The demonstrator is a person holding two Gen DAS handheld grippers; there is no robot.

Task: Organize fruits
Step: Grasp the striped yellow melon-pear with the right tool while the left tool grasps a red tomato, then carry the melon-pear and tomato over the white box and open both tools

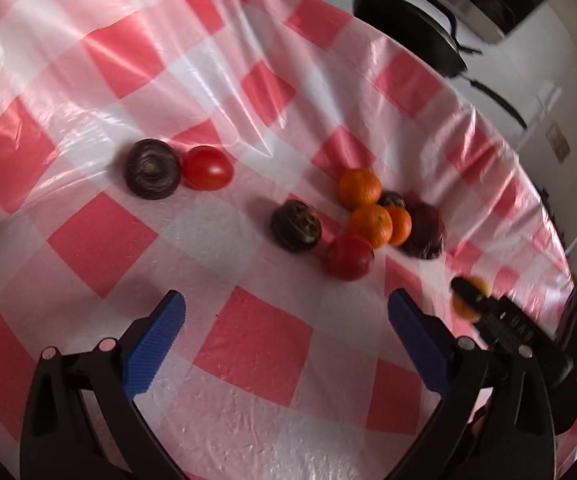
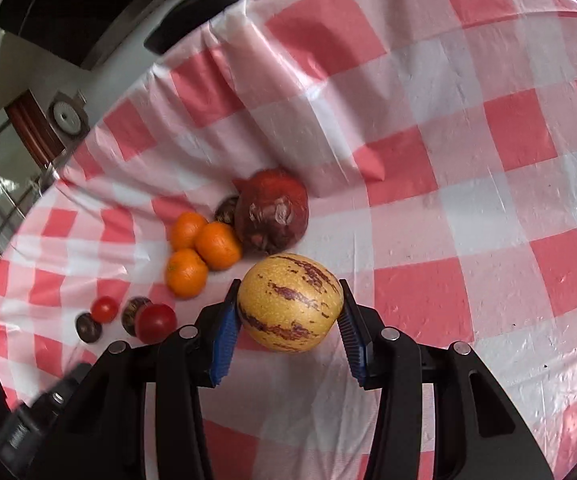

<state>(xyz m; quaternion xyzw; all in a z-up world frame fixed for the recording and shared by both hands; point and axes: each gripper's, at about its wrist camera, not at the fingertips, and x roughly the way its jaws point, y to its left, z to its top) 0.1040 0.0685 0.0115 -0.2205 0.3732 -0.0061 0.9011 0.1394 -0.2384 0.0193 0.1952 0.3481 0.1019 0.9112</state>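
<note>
Gripping a yellow melon (image 2: 290, 302) streaked with purple, the right tongs (image 2: 288, 320) hold it near the oranges (image 2: 218, 245) mid-desk (image 2: 448, 160); the left tongs (image 1: 286, 344) gape empty.

No text, label or number can be read anywhere, perhaps partly because both views are blurred.

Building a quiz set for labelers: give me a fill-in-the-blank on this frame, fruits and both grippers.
1. The right gripper is shut on the yellow, purple-streaked ____.
2. The left gripper has its fingers ____, nothing between them.
3. ____ oranges sit clustered beside the pomegranate.
4. All fruit lies on a red-and-white ____ tablecloth.

Missing words: melon; open; three; checked
</note>
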